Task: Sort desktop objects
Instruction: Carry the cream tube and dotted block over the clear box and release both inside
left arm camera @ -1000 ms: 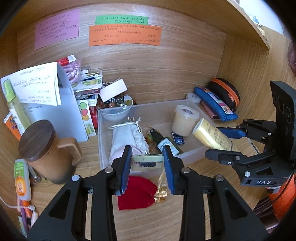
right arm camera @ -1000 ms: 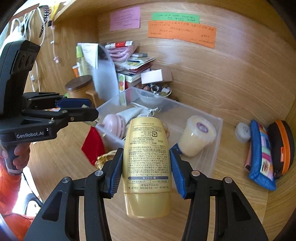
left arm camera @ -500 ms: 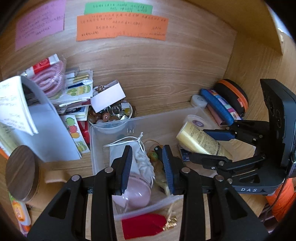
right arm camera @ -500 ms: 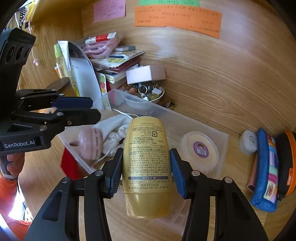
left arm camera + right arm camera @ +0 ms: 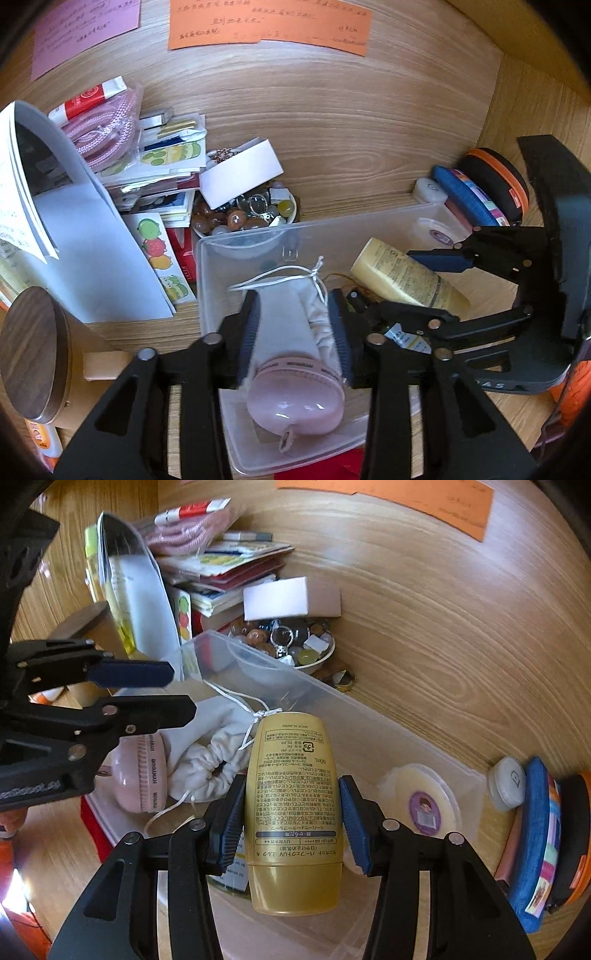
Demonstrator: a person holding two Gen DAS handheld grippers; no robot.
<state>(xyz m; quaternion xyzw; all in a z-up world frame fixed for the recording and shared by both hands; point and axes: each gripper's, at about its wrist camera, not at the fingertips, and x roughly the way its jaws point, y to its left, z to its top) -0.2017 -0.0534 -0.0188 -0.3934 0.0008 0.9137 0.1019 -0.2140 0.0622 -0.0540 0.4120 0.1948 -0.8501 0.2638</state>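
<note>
The clear plastic bin (image 5: 258,236) sits on the wooden desk (image 5: 369,155), holding a white drawstring pouch (image 5: 291,314), a pink round case (image 5: 295,398) and a lidded cream tub (image 5: 424,805). Above it, the right gripper (image 5: 291,821) is clamped on a gold bottle (image 5: 293,812). The left gripper (image 5: 295,332), jaws opening, hangs over the pouch and case with nothing pinched between its pads.

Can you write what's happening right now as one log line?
left hand-held gripper: opening, empty, over clear bin | right hand-held gripper: gripping gold bottle above bin | next, likely: release bottle
</note>
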